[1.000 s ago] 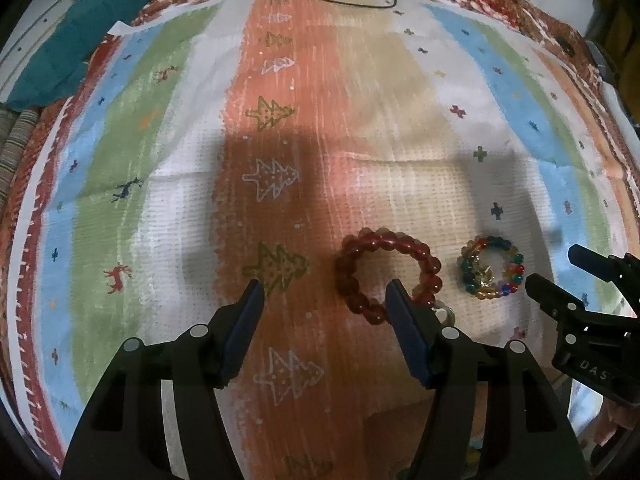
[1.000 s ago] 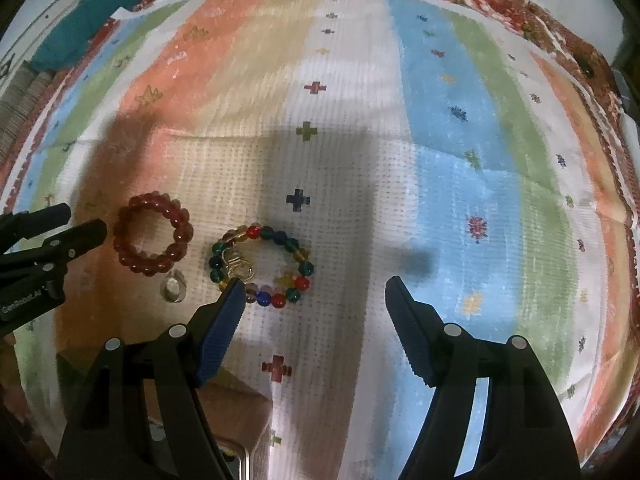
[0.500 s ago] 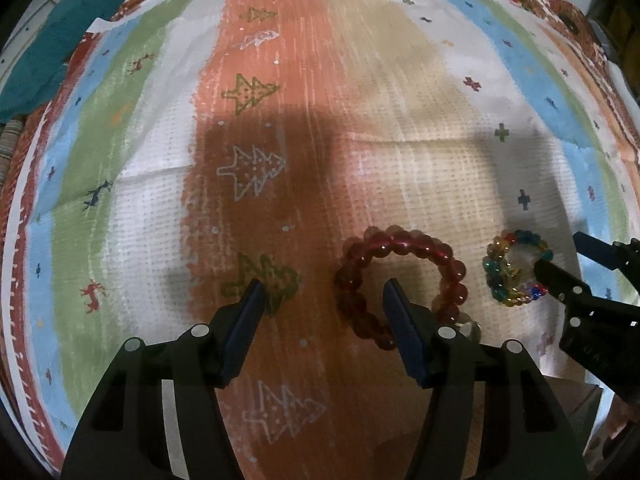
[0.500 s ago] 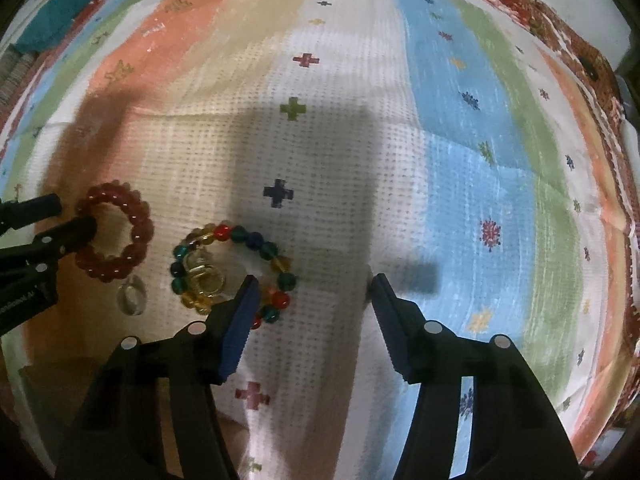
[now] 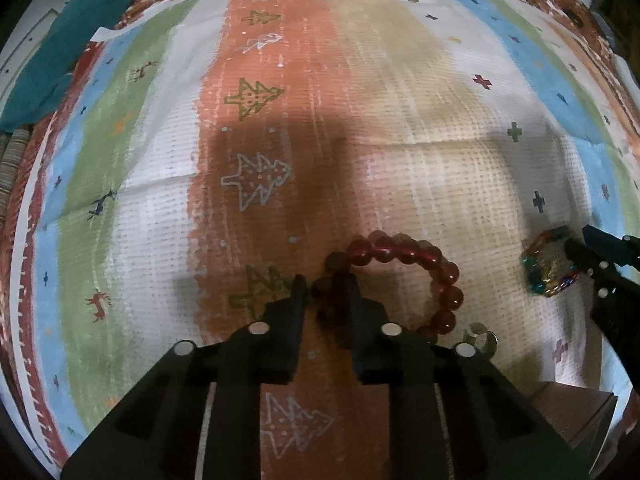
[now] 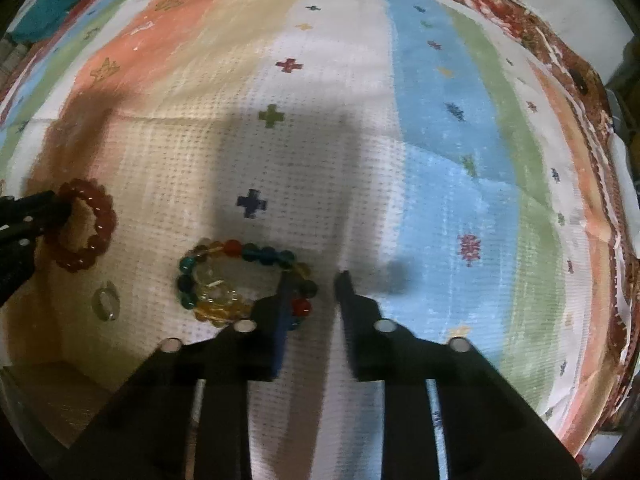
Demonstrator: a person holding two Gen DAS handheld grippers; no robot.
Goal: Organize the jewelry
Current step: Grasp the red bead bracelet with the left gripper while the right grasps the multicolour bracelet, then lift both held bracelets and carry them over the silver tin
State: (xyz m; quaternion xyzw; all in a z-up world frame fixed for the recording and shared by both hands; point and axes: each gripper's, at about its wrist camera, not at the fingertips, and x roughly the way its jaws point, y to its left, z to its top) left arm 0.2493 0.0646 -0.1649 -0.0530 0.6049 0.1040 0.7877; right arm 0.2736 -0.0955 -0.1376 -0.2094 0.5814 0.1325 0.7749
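Flat ring of glossy dark-red round beads (image 5: 404, 276), left claw (image 5: 325, 286) just clenched on its rim; right claw (image 6: 313, 280) just clenched across the multicoloured glass-bead bracelet's (image 6: 240, 280) edge.

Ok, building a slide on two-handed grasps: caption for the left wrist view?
Left claw shut on the red bracelet; right claw at the multicolour bracelet.

On the striped woven cloth (image 6: 440, 120), the red bead bracelet (image 6: 86, 232) lies at nine o'clock of the multicoloured bead bracelet (image 6: 244, 280); small clear ring (image 6: 106, 300) between, nearer.
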